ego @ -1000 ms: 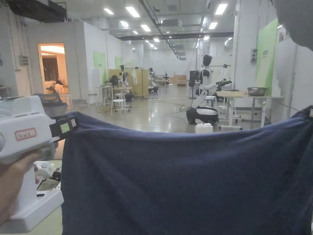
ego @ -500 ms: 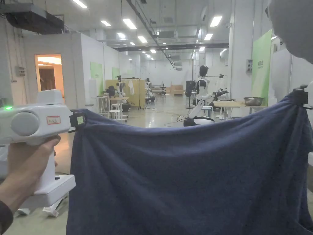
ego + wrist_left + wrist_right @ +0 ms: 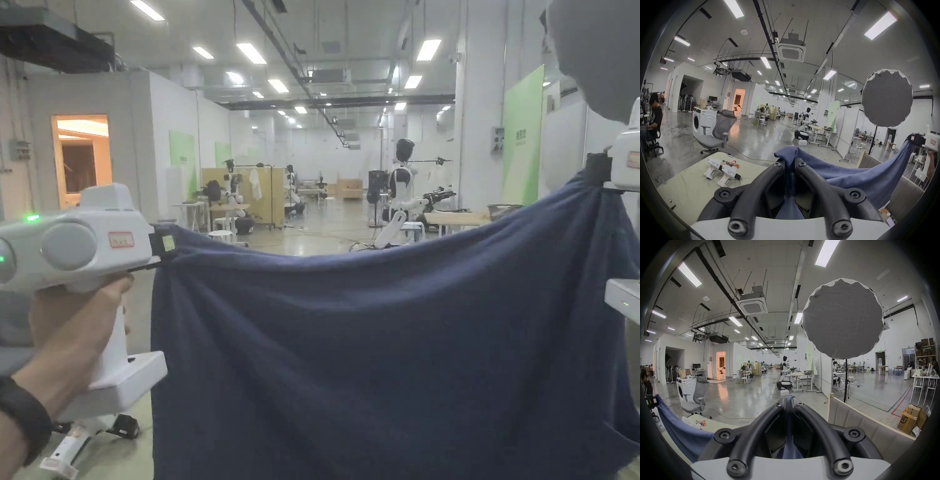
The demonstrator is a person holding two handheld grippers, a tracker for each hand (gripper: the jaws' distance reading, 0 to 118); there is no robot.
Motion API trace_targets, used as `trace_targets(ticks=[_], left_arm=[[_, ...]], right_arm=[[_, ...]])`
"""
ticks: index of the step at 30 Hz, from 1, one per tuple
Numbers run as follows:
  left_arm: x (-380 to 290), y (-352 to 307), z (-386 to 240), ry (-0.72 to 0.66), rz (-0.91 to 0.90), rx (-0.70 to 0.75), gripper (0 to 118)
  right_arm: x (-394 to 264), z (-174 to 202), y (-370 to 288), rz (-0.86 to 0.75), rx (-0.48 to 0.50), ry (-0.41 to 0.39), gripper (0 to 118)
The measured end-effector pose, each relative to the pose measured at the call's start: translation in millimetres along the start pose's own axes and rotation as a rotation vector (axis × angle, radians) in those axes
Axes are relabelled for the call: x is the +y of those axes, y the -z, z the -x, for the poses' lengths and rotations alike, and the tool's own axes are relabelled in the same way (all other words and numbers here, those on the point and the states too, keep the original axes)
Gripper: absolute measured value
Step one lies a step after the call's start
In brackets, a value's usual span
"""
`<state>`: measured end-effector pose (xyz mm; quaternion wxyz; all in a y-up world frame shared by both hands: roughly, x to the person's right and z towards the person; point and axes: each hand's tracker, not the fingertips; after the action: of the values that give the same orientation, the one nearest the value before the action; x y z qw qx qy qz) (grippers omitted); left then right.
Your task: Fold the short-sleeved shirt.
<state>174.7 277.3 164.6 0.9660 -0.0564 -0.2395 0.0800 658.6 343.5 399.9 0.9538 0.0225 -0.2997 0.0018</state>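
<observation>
A dark blue shirt (image 3: 387,362) hangs spread in the air in front of me, its top edge sagging between the two grippers. My left gripper (image 3: 164,244) is shut on the shirt's upper left corner. In the left gripper view, blue cloth (image 3: 790,155) bunches between the closed black jaws. My right gripper (image 3: 597,170) is shut on the upper right corner, held higher than the left. In the right gripper view, a fold of the shirt (image 3: 789,400) is pinched between the jaws.
Below lies a pale green table (image 3: 688,188) with spare white grippers (image 3: 721,170) on it. A grey padded panel (image 3: 867,423) stands at the right. A round lamp diffuser (image 3: 843,319) hangs overhead. A grey office chair (image 3: 719,129) and washing machine (image 3: 703,120) stand beyond.
Both grippers have lifted the shirt; the right corner rose more and now sits higher than the left. The head camera has tilted up.
</observation>
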Motion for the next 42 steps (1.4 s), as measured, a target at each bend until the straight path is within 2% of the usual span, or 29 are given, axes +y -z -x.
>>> trace_targets(ticks=[4,8,11,14,21,22,23,25,27,30,33,37,39,42], left_arm=[[0.2,34.1,-0.2,-0.015,0.026,0.005,6],[-12.6,61.7,-2.5,0.002,0.041,0.023,6],[-33.0,77.4,-2.1,0.006,0.058,0.015,6],[-69.6,95.7,2.4,0.015,0.11,0.027,6],[-187.7,97.5,26.7,-0.049,0.285,-0.009,6],[-203.6,93.4,37.0,-0.077,0.292,-0.029,6],[-217.3,82.3,42.3,-0.107,0.265,-0.064,6],[-248.5,49.7,51.5,-0.134,0.285,-0.09,6],[-278.9,17.1,63.5,-0.158,0.342,-0.097,6],[-319.9,-41.4,77.4,-0.141,0.371,-0.1,6],[-354.6,-96.7,98.9,-0.277,0.412,-0.124,6],[-392.4,-166.5,114.8,-0.255,0.48,-0.129,6],[-407.3,-196.2,116.3,-0.228,0.522,-0.133,6],[-424.7,-225.7,125.2,-0.244,0.576,-0.137,6]], right_arm=[[-0.1,9.5,25.6,0.022,-0.018,-0.025,2],[-8.9,13.5,52.6,0.046,-0.012,0.016,2],[-28.6,17.5,67.4,0.064,-0.009,0.006,2],[-67.3,19.1,80.6,0.134,-0.003,-0.016,2],[-167.4,11.6,70.3,0.235,0.063,0.011,2],[-178.9,8.8,60.0,0.255,0.085,0.024,2],[-192.7,4.3,43.4,0.241,0.114,0.09,2],[-216.3,-4.1,9.0,0.258,0.133,0.121,2],[-238.0,-13.1,-31.8,0.265,0.139,0.095,2],[-263.8,-27.7,-99.0,0.276,0.142,0.107,2],[-300.5,-46.0,-164.4,0.311,0.134,0.133,2],[-354.3,-67.1,-254.1,0.375,0.099,0.134,2],[-375.8,-71.7,-286.9,0.442,0.1,0.101,2],[-408.0,-82.7,-313.9,0.545,0.12,0.1,2]])
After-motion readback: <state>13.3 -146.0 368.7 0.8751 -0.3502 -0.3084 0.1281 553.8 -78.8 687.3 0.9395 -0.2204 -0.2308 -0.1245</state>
